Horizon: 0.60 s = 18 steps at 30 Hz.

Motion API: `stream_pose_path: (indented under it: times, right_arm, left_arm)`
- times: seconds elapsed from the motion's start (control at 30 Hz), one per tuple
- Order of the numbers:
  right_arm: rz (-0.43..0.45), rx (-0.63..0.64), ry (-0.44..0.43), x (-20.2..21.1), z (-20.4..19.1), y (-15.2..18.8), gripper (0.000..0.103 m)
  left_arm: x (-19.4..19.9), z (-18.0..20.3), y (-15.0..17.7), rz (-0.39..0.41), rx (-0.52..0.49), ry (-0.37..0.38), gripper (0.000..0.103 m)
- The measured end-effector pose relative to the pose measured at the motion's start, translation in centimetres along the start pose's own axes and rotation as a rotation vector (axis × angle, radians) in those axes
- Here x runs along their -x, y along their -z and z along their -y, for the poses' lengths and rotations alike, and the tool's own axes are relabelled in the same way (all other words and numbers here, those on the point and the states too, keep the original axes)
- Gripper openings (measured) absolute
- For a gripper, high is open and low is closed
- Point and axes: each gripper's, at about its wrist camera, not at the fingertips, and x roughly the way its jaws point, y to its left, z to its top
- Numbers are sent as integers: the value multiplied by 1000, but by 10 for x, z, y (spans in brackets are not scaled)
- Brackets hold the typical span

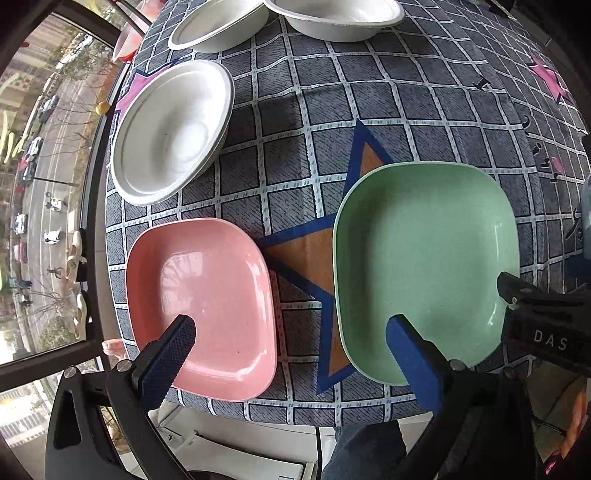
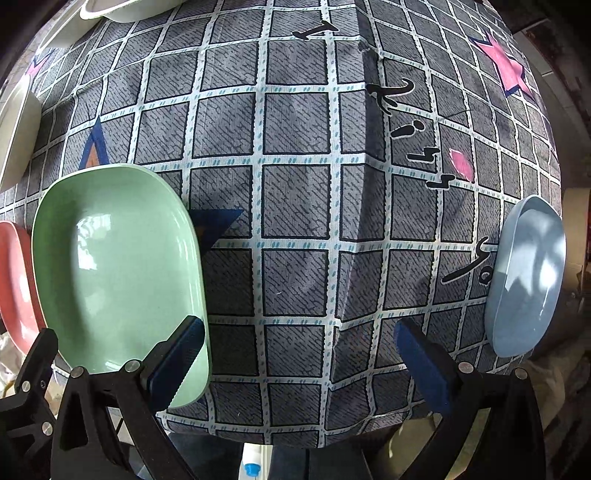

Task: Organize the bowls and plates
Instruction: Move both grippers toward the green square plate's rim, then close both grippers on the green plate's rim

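Nearest the lens in the left wrist view, the left gripper is held wide open and empty, one blue pad over the pink plate and the other over the green plate, with no contact that can be made out. Both square plates are set side by side, apart, at the near edge of the checked tablecloth. Three white bowls are seen on the far left: the nearest white bowl, a second bowl behind it, and a third bowl at the far edge. In the right wrist view the right gripper is likewise spread wide and holds nothing, its left pad overlapping the green plate's near right corner. A blue plate is placed at the near right of the cloth, well apart from the others. No stacking appears to have been done. For a clean pickup, one plate should be chosen, its rim centred between the pads, and the jaws closed firmly on the raised lip so that it is not tipped or slid off the near edge.
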Motion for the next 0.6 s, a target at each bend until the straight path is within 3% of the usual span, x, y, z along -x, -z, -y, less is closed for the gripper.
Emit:
stream_pose_path:
  times: [0.33, 0.6]
  right_arm:
    - [-17, -90, -3, -40, 68, 30, 103]
    - [-21, -116, -172, -67, 96, 37, 103]
  left_arm:
    - [1, 51, -15, 11, -39, 32, 103]
    - [-21, 67, -26, -23, 10, 69, 103]
